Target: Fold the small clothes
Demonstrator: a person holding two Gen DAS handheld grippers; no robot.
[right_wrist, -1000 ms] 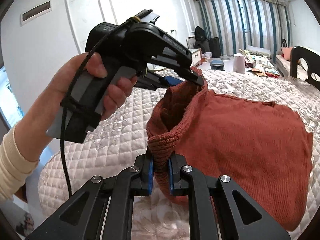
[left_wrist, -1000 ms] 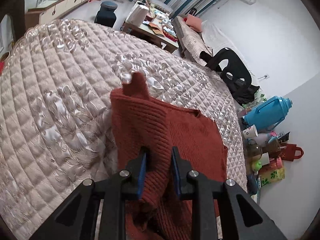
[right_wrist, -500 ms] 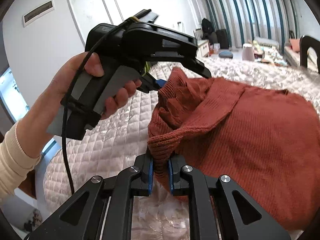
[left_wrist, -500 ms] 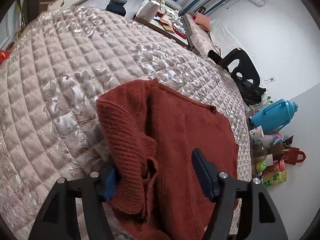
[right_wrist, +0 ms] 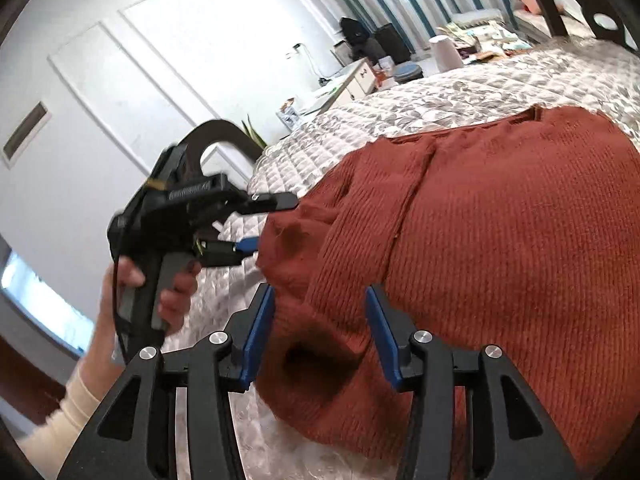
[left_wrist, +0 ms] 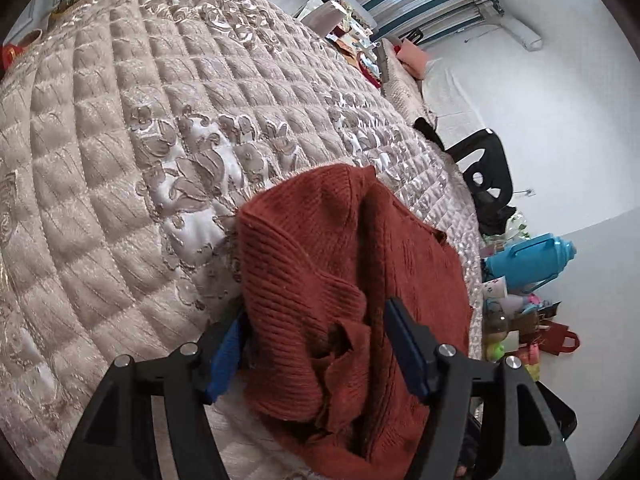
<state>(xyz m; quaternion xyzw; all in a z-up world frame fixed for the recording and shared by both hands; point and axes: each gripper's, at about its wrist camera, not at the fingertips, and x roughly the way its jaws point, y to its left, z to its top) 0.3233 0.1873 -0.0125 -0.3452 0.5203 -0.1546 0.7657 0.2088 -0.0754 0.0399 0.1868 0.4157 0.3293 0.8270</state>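
here, a bed (left_wrist: pixel 120 152) under a quilted beige floral cover fills most of both views. on it lies a rust-red knit sweater (right_wrist: pixel 500 240), one edge folded over itself into a bunched lump near the bed's edge. the left tongs (left_wrist: pixel 316 344) stand spread, blue pads either side of that bunched fold, not pinching it. the right tongs (right_wrist: pixel 320 332) are likewise spread wide around the sweater's near edge. in the right wrist view a hand (right_wrist: pixel 160 292) holds the left tool's grip just beside the cloth.
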